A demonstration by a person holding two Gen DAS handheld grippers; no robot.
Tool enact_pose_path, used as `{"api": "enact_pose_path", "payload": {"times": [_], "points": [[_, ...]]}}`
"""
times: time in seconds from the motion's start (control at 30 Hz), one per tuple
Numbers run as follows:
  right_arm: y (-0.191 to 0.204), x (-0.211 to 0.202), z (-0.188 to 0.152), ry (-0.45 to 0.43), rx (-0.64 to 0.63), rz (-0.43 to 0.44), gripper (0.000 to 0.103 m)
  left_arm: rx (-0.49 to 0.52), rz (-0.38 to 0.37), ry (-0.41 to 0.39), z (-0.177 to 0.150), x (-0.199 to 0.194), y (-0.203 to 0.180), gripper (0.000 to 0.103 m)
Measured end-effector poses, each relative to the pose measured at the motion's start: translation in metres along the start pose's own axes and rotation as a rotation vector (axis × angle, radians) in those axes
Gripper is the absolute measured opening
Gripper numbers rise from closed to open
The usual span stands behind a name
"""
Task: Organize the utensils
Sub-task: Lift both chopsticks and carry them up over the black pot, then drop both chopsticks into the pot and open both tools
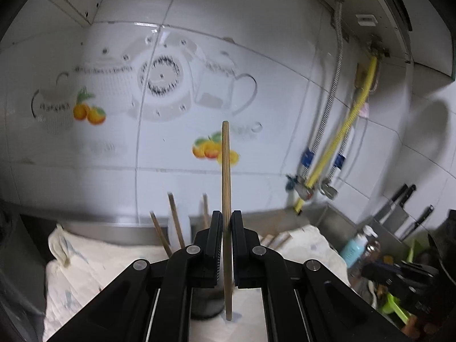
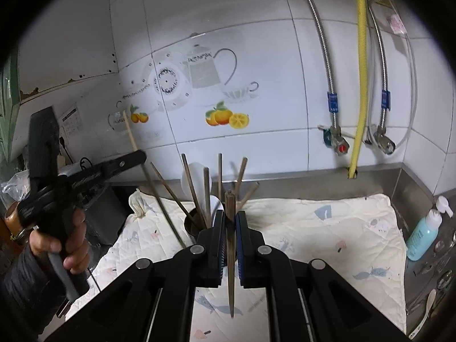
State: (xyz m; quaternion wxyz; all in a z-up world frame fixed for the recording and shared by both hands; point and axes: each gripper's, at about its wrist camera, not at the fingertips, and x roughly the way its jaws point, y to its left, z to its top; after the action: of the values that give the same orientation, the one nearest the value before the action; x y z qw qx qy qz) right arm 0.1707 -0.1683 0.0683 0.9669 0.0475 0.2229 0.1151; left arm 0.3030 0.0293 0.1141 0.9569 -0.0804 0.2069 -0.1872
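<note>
While several chopsticks are already standing in the dark holder [image 2: 196, 225] on the quilted cloth [image 2: 327, 228], I am holding two more. My left gripper [image 1: 226, 228] is clamping a pale chopstick [image 1: 226, 171] upright, well left of the holder; my right gripper [image 2: 229, 228] is clamping a darker chopstick [image 2: 230, 256] just in front of it. I am judging the sorting mostly done, with these two left to drop in.

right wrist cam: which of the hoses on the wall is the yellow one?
The middle hose, running down to the counter's back edge between two braided metal hoses with blue tags; it alone is yellow.
</note>
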Motion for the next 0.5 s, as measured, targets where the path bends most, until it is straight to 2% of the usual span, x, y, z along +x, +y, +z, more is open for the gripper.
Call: {"api": "enact_pose_path", "payload": {"times": [0.2, 0.5], "points": [[0.009, -0.005, 0.013, -0.03, -0.018, 0.0, 0.01, 0.039, 0.043, -0.031, 0.01, 0.022, 0.007, 0.006], [0.026, -0.01, 0.038, -0.086, -0.059, 0.004, 0.01, 0.001, 0.062, 0.0, -0.012, 0.058, 0.032, 0.006]]}}
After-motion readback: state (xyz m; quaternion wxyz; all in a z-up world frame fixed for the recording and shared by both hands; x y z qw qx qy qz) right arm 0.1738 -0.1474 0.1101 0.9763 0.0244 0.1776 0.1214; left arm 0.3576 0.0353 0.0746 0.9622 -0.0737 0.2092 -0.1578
